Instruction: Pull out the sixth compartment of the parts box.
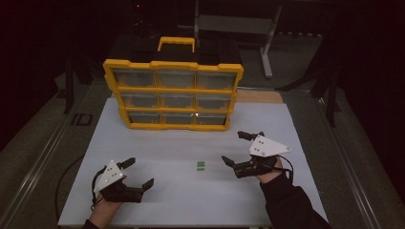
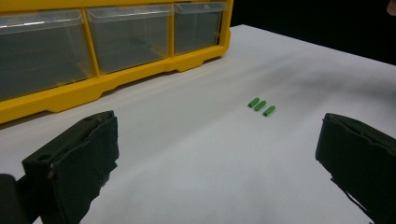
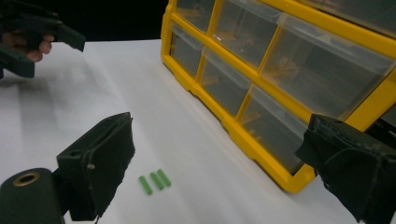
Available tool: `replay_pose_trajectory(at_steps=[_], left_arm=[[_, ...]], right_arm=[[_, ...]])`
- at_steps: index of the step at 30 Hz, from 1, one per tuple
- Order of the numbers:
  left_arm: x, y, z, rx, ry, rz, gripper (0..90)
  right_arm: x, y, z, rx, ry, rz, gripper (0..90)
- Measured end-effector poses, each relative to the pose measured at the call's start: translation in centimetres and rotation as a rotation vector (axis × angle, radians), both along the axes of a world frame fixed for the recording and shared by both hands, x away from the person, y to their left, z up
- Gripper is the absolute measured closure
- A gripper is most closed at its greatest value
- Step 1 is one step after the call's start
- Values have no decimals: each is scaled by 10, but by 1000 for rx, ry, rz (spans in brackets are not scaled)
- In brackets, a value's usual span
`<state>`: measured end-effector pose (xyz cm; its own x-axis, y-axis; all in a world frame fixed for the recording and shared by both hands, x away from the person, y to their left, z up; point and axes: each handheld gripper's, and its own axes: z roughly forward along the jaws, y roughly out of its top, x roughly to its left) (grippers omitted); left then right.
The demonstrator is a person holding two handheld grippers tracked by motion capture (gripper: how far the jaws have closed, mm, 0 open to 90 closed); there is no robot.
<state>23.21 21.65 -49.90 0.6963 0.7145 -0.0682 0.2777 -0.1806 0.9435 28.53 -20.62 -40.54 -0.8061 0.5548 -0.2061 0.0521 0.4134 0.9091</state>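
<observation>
Two grippers sit low over your white board (image 1: 157,143), which lies on a grey table (image 1: 43,143) in a dark room; a metal stand (image 1: 267,43) shows dimly behind. At the far left, your left gripper (image 1: 142,172) is held with its jaws wide apart, nothing between them. Moving right, the three green pegs (image 1: 201,165) lie side by side on the bare board, near the middle, between your two grippers and clear of both. In the left gripper view the pegs (image 2: 261,107) rest ahead of the jaws, closer to the right-hand one. Behind them stands the yellow drawer cabinet (image 1: 173,94), all drawers pushed in. At the right, your right gripper (image 1: 235,149) is likewise spread open and empty, just beside the pegs (image 3: 154,181). What the clouded drawers hold is too dim to make out.
</observation>
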Motion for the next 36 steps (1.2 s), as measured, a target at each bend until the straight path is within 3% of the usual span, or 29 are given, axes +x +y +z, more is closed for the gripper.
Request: replay_pose_trajectory(at_steps=[11,26,36], left_arm=[[0,1,0,1,1,-1,0],[0,1,0,2,-2,-2,0],[0,2,0,1,-4,-4,0]], right_arm=[[17,11,14,-30,-56,8,85],[47,37,39,-155,-155,13,86],[68,51,47,-221,-173,27,85]])
